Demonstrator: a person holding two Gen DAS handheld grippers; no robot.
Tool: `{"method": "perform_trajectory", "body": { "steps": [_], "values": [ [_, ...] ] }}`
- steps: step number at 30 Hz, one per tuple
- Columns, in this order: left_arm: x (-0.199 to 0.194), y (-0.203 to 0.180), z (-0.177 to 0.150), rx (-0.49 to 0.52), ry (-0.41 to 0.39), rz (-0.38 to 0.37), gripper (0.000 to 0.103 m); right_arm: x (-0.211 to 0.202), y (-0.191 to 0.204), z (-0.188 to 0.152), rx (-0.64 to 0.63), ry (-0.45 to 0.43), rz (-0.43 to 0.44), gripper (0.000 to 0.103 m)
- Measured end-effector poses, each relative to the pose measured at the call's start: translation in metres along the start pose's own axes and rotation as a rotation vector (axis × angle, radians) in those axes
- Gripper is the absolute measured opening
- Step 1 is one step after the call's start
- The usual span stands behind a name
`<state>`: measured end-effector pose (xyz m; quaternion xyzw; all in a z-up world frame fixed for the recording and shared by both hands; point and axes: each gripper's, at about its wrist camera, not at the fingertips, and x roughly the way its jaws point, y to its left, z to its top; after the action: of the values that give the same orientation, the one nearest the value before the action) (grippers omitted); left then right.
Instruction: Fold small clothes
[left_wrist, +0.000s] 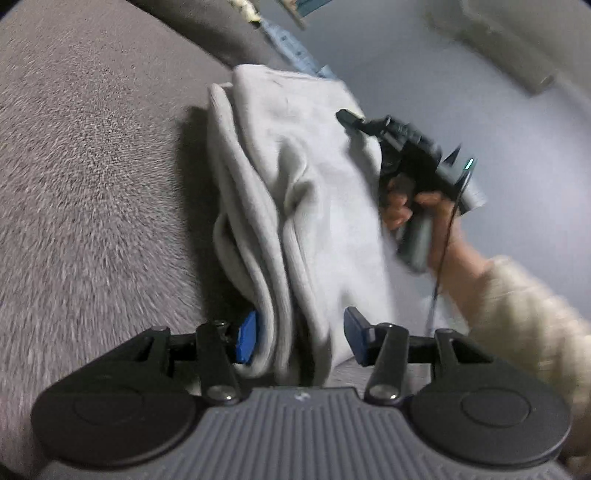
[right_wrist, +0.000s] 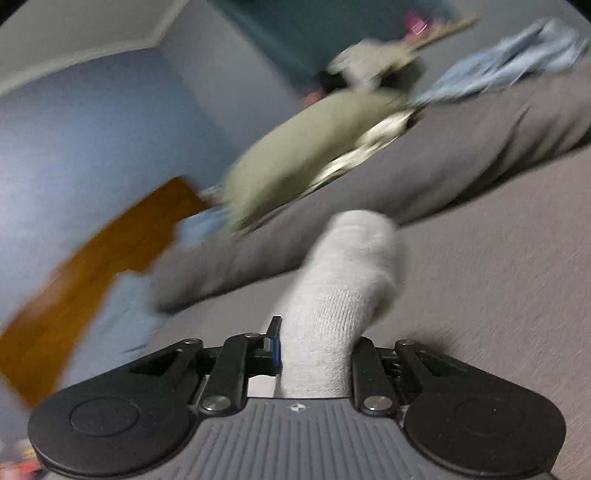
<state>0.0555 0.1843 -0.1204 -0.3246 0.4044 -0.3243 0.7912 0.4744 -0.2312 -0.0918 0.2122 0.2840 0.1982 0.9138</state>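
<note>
Mid-fold on bed (left_wrist: 92, 166): left claw (left_wrist: 299, 341) clamps grey garment's (left_wrist: 295, 184) edge, right claw (right_wrist: 314, 354) grips its bunched end (right_wrist: 351, 266); next, lay flat.

Home: grey sofa (right_wrist: 480, 258), strewn clothes (right_wrist: 310, 155)

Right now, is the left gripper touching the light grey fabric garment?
Touching: the left wrist view shows the left gripper with its pads pressed against the garment.

I see a grey sofa (right_wrist: 480, 266), a brown wooden board (right_wrist: 92, 266) at its edge, and a blue-grey wall (left_wrist: 461, 92).
</note>
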Motion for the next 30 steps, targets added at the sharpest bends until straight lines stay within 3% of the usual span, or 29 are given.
{"method": "perform_trajectory", "body": {
  "steps": [2,3,4,9,13,16,20,22,24,26,28,30],
  "values": [
    [0.012,0.000,0.000,-0.003,0.010,0.040,0.048,0.017,-0.011,0.004,-0.008,0.070,-0.211,0.066],
    [0.020,-0.003,0.000,-0.012,0.008,0.033,0.048,0.018,-0.017,0.004,-0.005,0.082,-0.263,0.074],
    [0.022,-0.004,-0.001,-0.015,0.006,0.037,0.048,0.014,-0.022,0.004,0.000,0.078,-0.279,0.077],
    [0.029,-0.006,-0.002,-0.041,0.016,0.062,0.048,-0.037,-0.048,-0.005,0.091,0.146,-0.194,0.082],
    [0.022,-0.012,-0.003,-0.027,0.011,0.112,0.048,-0.091,-0.056,-0.032,0.134,0.255,-0.117,0.091],
    [0.031,-0.026,0.004,-0.020,0.007,0.158,0.048,-0.111,-0.049,-0.067,0.152,0.369,-0.088,0.090],
    [0.034,-0.039,0.008,-0.061,0.017,0.190,0.048,-0.125,-0.036,-0.102,0.134,0.444,-0.044,0.088],
    [0.033,-0.037,0.009,-0.099,0.013,0.183,0.048,-0.122,-0.037,-0.117,0.196,0.473,-0.028,0.083],
    [0.023,-0.032,0.012,-0.130,-0.014,0.168,0.045,-0.116,-0.038,-0.129,0.316,0.503,0.021,0.063],
    [0.011,-0.030,0.015,-0.124,-0.035,0.194,0.045,-0.123,-0.026,-0.129,0.304,0.510,0.056,0.055],
    [0.009,-0.031,0.018,-0.084,-0.022,0.245,0.045,-0.125,-0.026,-0.125,0.314,0.535,0.096,0.052],
    [0.016,-0.037,0.018,-0.031,-0.008,0.293,0.045,-0.125,-0.027,-0.124,0.255,0.553,0.029,0.053]
  ]
}}
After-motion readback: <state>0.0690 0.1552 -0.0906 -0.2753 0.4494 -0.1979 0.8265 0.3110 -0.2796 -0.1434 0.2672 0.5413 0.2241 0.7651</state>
